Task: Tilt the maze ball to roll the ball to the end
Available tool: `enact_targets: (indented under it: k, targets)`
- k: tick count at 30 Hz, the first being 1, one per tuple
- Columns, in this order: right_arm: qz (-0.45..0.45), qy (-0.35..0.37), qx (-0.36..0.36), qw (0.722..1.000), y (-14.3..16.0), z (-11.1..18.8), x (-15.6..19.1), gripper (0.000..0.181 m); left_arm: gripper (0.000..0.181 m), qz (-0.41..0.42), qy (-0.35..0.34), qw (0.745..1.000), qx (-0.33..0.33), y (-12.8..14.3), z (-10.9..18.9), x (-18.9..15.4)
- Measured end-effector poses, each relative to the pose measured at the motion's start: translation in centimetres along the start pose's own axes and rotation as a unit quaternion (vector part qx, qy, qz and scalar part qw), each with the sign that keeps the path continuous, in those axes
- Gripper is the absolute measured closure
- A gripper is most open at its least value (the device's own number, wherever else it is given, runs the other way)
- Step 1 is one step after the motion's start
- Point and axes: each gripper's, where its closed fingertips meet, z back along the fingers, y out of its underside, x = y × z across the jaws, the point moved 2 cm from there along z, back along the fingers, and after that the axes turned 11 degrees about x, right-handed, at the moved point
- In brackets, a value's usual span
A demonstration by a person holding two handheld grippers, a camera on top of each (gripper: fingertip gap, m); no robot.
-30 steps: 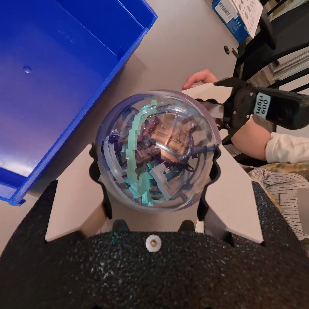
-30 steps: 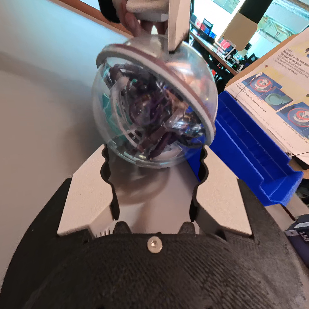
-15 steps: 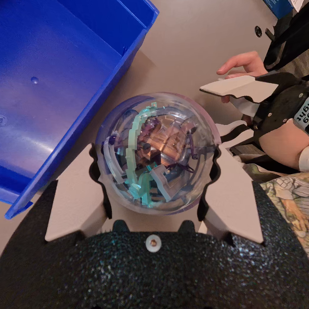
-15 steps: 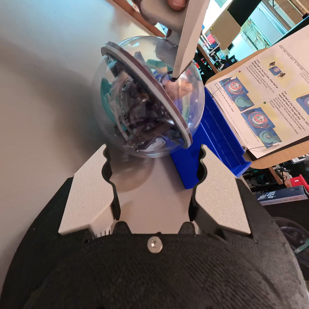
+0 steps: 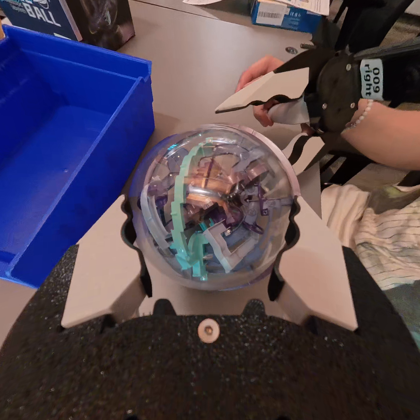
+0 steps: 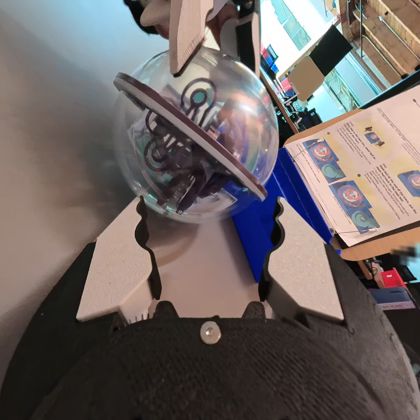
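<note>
Clamping the maze ball (image 5: 212,204), the left gripper (image 5: 210,213) alone holds it; the right gripper (image 6: 208,218) gapes empty. Smooth shell could slip free.

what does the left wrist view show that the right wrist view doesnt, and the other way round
Only the left wrist view shows the bare inside of the blue bin, the right gripper from outside with the hand holding it, and boxes at the table's far edge.

Only the right wrist view shows the illustrated instruction sheet on cardboard and the room beyond.

Both show the maze ball clamped by the left gripper, and the grey table.
</note>
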Motion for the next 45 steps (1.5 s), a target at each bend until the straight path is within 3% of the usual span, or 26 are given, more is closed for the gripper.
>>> enact_targets:
  k: [6,10,18,29,37,45]
  targets:
    - [0.039,0.022,0.001,0.999,-0.1,0.8,0.2,0.073,0.049,0.000,-0.032,0.995,0.099,-1.2,-1.2,-0.3]
    - [0.067,0.048,0.019,0.996,1.0,1.2,-0.2,0.079,0.049,0.060,-0.056,0.980,0.180,-2.9,-2.7,0.3]
    - [0.052,0.067,0.064,0.994,4.0,0.9,-1.3,0.088,0.049,0.123,-0.067,0.959,0.246,-5.2,-5.3,1.6]
    - [0.039,0.085,0.097,0.991,5.1,2.9,-0.9,0.093,0.049,0.107,-0.139,0.954,0.242,-5.9,-6.2,0.2]
    - [0.034,0.113,0.119,0.986,5.5,5.3,-0.1,0.095,0.049,0.024,-0.212,0.951,0.224,-6.0,-6.6,-2.3]
    - [0.001,0.115,0.136,0.984,8.5,4.6,0.1,0.095,0.050,-0.029,-0.230,0.958,0.172,-7.4,-8.5,-2.0]
